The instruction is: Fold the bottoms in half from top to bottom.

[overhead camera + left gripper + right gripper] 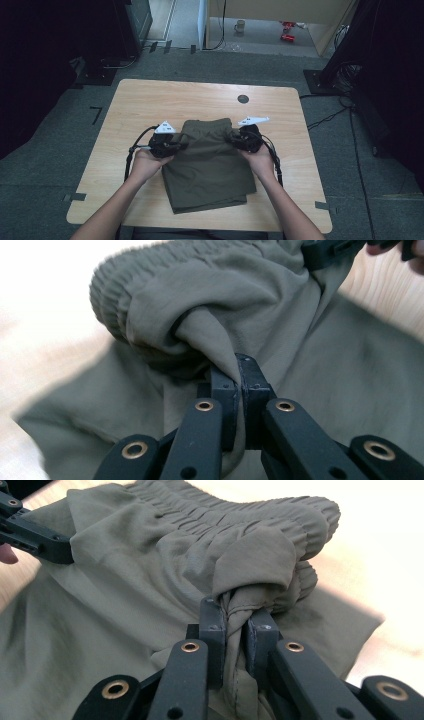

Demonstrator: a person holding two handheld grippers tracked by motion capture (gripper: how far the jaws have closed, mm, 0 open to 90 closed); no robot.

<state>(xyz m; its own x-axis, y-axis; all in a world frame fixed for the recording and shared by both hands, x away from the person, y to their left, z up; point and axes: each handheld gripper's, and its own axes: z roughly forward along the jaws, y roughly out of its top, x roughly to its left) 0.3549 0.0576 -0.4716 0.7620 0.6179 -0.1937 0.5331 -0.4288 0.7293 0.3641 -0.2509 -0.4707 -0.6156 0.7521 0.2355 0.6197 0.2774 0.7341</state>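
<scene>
While the person leans in from the near edge, a pair of olive shorts (207, 162) lies on the desk (135, 105), roughly at its middle, legs toward the person and the elastic waistband (150, 270) at the far end. Both grippers have hold of it. The left gripper (181, 144) bites the cloth at the left side just below the waistband, its jaws closed tight with a thin fold pinched between them (its own view shows the fabric drawn up into a ridge). The right gripper (232, 138) does the same on the right side, jaws clamped on a thicker, twisted bunch of fabric. Between the two, the waist end is lifted and rumpled, curling over toward the legs, while the leg end stays flat on the wood. A small dark round hole (243, 99) sits in the desk beyond the shorts, well apart from them.
</scene>
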